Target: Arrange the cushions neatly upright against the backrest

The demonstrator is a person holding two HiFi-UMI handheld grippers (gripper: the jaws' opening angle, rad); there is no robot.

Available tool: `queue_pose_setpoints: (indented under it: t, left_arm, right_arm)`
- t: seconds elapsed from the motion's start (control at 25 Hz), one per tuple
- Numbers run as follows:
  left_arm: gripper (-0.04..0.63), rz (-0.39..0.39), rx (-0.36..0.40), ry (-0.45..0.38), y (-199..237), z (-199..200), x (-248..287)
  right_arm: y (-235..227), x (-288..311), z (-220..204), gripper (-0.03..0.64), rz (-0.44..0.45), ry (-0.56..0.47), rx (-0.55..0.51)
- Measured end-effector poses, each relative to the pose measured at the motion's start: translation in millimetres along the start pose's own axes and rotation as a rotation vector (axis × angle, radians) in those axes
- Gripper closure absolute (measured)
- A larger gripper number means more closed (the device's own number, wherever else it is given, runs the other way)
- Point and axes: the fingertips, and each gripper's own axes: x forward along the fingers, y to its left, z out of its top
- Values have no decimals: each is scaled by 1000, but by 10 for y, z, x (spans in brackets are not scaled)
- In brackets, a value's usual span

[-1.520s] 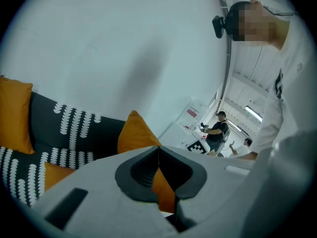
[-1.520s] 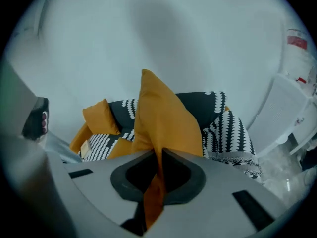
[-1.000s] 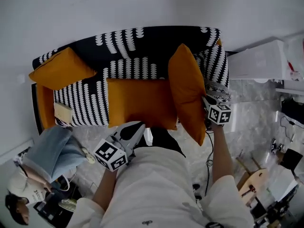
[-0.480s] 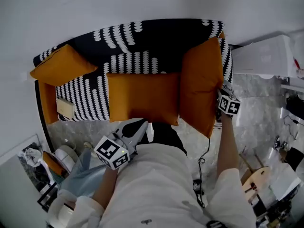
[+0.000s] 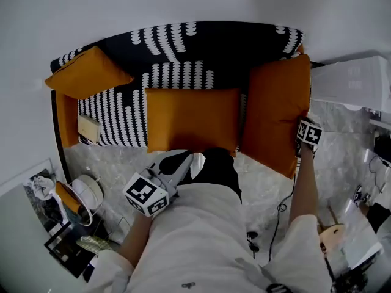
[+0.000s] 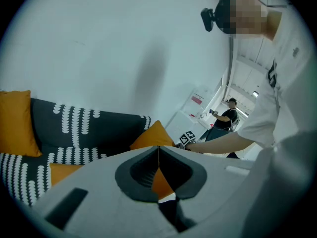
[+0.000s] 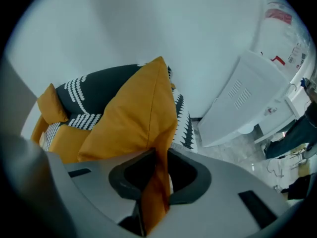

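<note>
A black-and-white patterned sofa (image 5: pixel 201 47) carries three orange cushions. One leans in the left corner (image 5: pixel 85 72), and one lies flat on the seat (image 5: pixel 192 118). The third (image 5: pixel 278 118) stands at the right end with its broad face toward me. My right gripper (image 5: pixel 300 140) is shut on that cushion's right edge. In the right gripper view the orange fabric (image 7: pixel 133 113) is pinched between the jaws of the right gripper (image 7: pixel 157 155), which have just been opening slightly. My left gripper (image 5: pixel 185 161) hangs shut and empty before the sofa's front, jaws meeting (image 6: pixel 158 150).
A white cabinet (image 5: pixel 351 81) stands close to the sofa's right end. A small wooden box (image 5: pixel 90 127) lies on the seat at the left. A round fan (image 5: pixel 85 191) and a cable (image 5: pixel 281 209) are on the marble floor. Another person (image 6: pixel 225 120) stands far off.
My right gripper has carried its cushion rightward and down to the sofa's right end, and the cushion has turned from edge-on to face-on. The left gripper has barely shifted.
</note>
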Motion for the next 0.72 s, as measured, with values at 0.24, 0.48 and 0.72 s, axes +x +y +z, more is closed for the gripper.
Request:
queue_pose_setpoints:
  t: [0.24, 0.48, 0.72]
  left_arm:
    - [586, -3, -11, 22, 13, -136, -150]
    - [586, -39, -14, 22, 34, -195, -251]
    - [586, -40, 65, 67, 338, -338, -346]
  right_arm:
    - [-359, -229, 129, 575, -184, -64, -1]
    - [74, -703, 492, 581, -105, -249, -42]
    - [1153, -1046, 523, 581, 95, -328, -74]
